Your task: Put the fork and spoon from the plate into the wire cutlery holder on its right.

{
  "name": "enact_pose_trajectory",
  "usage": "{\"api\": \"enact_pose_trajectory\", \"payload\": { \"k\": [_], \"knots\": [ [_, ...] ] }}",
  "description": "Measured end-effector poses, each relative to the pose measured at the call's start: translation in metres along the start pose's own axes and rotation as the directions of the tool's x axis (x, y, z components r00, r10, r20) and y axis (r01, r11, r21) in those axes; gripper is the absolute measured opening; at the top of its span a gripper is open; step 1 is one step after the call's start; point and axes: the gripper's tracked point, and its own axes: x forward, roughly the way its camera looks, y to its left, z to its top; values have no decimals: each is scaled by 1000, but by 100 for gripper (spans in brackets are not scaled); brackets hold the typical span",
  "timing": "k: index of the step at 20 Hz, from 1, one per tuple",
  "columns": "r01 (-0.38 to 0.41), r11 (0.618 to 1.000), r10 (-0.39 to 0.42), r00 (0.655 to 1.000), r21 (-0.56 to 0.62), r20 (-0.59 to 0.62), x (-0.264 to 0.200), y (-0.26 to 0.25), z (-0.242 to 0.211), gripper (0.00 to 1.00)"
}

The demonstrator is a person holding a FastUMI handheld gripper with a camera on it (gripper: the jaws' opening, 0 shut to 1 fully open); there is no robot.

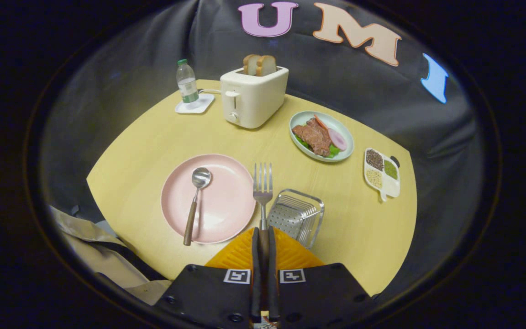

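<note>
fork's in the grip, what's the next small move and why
Probably shift the hand-held gripper slightly right, over the clear wire cutlery holder. Its fingers are shut on the silver fork with the dark handle, which sits between the round pink plate and the holder, tines pointing away.

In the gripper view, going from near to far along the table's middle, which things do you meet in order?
gripper shut on the fork → pink plate with spoon → toaster holding bread
</note>
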Motion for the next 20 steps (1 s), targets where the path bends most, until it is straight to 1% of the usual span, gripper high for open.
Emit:
{"api": "enact_pose_trajectory", "payload": {
  "k": [4,10,20],
  "knots": [
    [9,1000,-10,1000,-25,-25,-5,-18,-7,9],
    [-4,999,1,997,-35,-83,-7,-37,-24,9],
    [-36,999,28,973,-31,-230,6,-37,-45,9]
  ]
}}
